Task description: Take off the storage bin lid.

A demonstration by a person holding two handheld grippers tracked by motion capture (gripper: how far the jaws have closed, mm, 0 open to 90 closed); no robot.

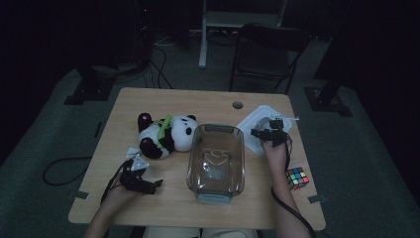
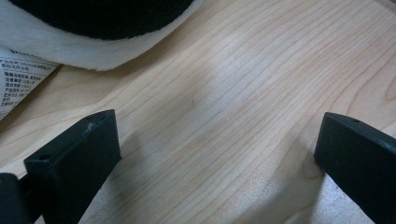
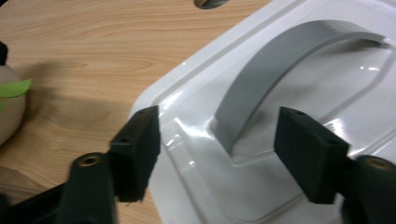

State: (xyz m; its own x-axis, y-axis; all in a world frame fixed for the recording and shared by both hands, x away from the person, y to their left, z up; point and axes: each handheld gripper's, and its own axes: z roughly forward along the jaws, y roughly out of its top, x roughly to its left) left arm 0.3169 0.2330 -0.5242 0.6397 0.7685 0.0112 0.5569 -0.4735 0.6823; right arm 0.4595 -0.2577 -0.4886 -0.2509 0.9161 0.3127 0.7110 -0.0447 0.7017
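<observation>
A white lid (image 1: 258,119) with a grey arched handle (image 3: 261,70) lies on the wooden table (image 1: 163,101) at the right. My right gripper (image 1: 270,133) hovers over the lid (image 3: 196,107). The right gripper (image 3: 217,144) is open, its jaws standing either side of the handle's near end without touching it. A clear plastic container (image 1: 218,128) stands mid-table with no lid on it. My left gripper (image 1: 156,185) rests low at the front left. The left gripper (image 2: 217,154) is open over bare wood, with nothing between its jaws.
A panda plush (image 1: 166,135) lies left of the container; its fur (image 2: 93,51) and label (image 2: 18,74) are just beyond the left jaws. A colour cube (image 1: 297,177) sits near the front right edge. A cable hole (image 1: 237,105) is at the far edge, a chair (image 1: 267,54) behind it.
</observation>
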